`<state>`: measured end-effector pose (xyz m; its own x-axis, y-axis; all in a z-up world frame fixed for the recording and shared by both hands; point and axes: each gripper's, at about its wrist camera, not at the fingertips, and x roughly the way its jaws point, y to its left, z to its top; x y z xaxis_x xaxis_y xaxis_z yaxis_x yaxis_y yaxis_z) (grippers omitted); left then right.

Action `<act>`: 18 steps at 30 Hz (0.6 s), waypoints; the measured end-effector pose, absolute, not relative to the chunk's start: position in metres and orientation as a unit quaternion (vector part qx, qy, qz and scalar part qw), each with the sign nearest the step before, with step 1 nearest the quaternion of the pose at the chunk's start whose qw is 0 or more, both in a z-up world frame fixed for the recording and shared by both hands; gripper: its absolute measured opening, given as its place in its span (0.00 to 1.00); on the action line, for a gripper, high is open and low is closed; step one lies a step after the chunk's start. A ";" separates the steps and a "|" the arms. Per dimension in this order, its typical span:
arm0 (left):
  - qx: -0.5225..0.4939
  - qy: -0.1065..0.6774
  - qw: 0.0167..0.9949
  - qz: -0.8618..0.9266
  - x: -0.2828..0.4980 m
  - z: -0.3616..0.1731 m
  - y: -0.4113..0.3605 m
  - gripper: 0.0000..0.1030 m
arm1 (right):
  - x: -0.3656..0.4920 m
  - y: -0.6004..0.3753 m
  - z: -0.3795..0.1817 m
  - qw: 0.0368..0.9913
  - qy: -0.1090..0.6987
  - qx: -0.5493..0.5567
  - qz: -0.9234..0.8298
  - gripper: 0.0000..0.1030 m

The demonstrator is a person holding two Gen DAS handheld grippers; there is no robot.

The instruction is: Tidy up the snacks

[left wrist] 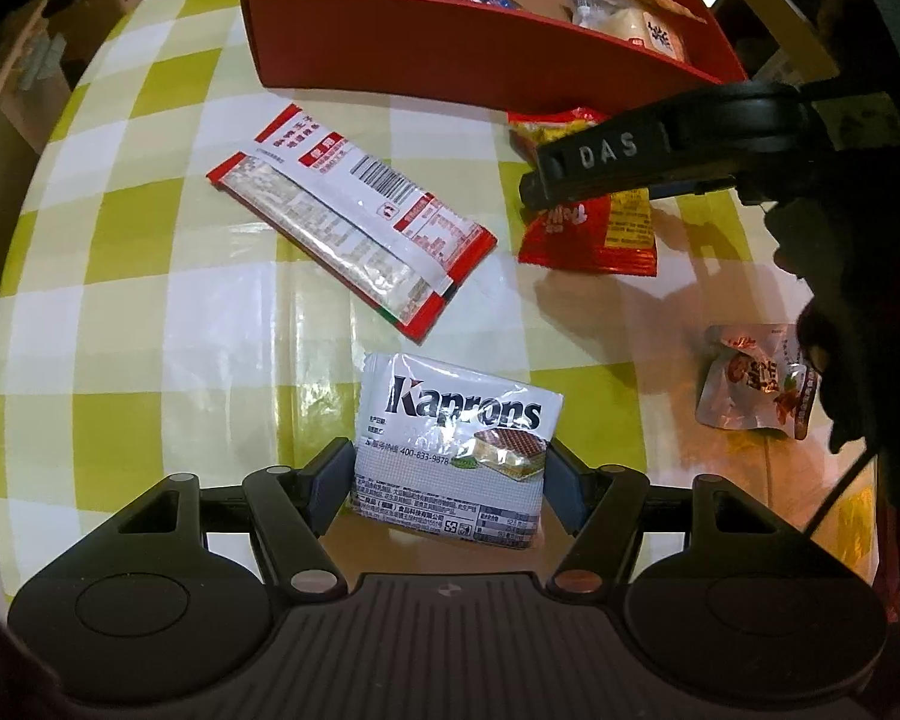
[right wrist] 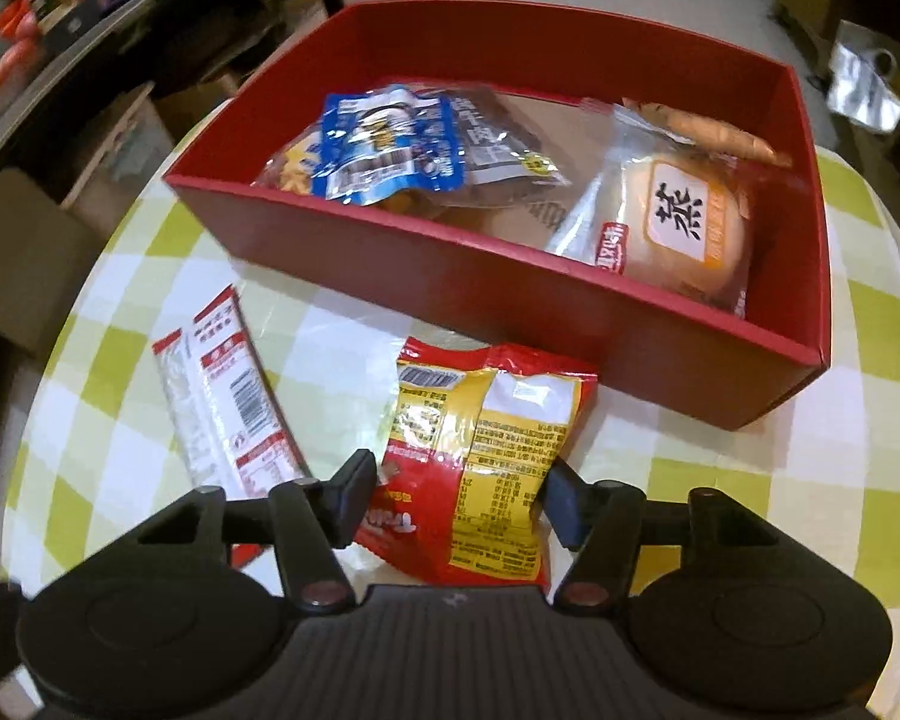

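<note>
A white Kaprons wafer packet (left wrist: 456, 414) sits between the jaws of my left gripper (left wrist: 450, 474), and both pads press its sides. A red-and-yellow snack packet (right wrist: 486, 420) lies flat on the checked tablecloth just before the red box (right wrist: 450, 288). My right gripper (right wrist: 456, 498) stands open around its near end, with its pads beside the edges and not squeezing. The left wrist view shows the right gripper (left wrist: 540, 189) from the side, over the same red-and-yellow packet (left wrist: 594, 234). The red box (left wrist: 450, 60) holds a blue packet (right wrist: 384, 150) and a wrapped bun (right wrist: 678, 222).
A long red-and-white packet (left wrist: 354, 222) lies at a slant in the middle of the green-and-white checked table (left wrist: 150, 300). A small foil packet (left wrist: 750, 384) lies at the right, beside a dark-sleeved hand (left wrist: 858, 300). Shelves and cardboard boxes stand beyond the table's round edge.
</note>
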<state>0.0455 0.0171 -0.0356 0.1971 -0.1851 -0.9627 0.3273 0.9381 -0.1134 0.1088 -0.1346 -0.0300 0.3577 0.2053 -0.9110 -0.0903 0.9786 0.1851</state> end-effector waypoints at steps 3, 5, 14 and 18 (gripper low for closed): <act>0.055 0.609 0.773 -0.168 0.047 -0.034 0.018 0.71 | 0.103 -0.135 -0.025 0.825 0.556 0.038 0.093 0.60; 0.052 0.607 0.775 -0.171 0.047 -0.031 0.019 0.71 | 0.100 -0.138 -0.020 0.828 0.552 0.040 0.094 0.59; 0.042 0.600 0.783 -0.162 0.048 -0.023 0.023 0.71 | 0.086 -0.157 -0.001 0.835 0.538 0.061 0.097 0.59; 0.034 0.600 0.782 -0.162 0.049 -0.021 0.022 0.71 | 0.080 -0.165 0.003 0.834 0.537 0.073 0.098 0.59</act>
<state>0.0492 0.0222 -0.0212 0.2264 -0.2127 -0.9505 0.2938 0.9453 -0.1415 0.0800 -0.1649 0.0027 0.4029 0.2425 -0.8825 -0.0856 0.9700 0.2275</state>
